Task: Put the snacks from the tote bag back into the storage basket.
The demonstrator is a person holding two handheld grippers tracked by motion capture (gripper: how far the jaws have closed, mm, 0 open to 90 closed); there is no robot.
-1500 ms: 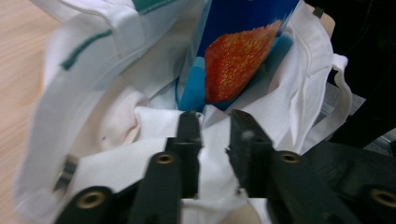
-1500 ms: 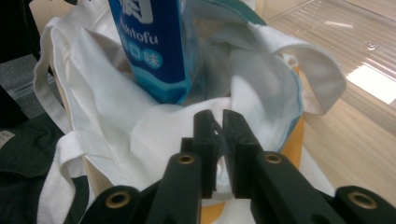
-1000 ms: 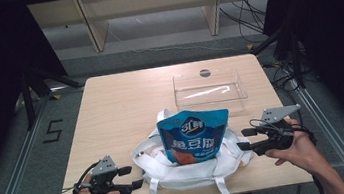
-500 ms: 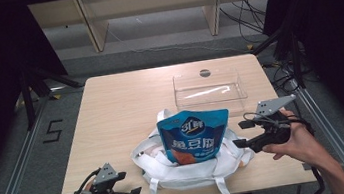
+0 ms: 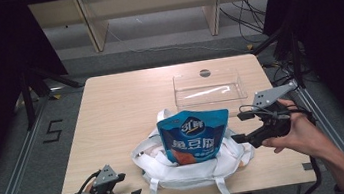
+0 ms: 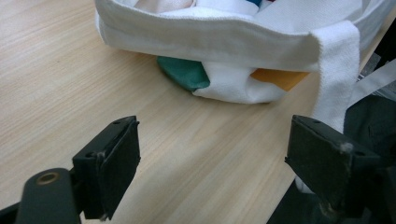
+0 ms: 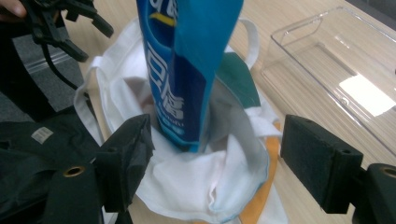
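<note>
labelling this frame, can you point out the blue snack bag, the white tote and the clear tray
blue snack bag [image 5: 194,135], high view, front panel
white tote [image 5: 190,172], high view, near side of the cloth
clear tray [image 5: 210,93], high view, near wall

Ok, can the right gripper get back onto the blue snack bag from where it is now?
Probably yes. The right gripper has just been opening and has nothing between its jaws; the blue snack bag stands upright in the white tote right in front of them, with nothing in between.
</note>
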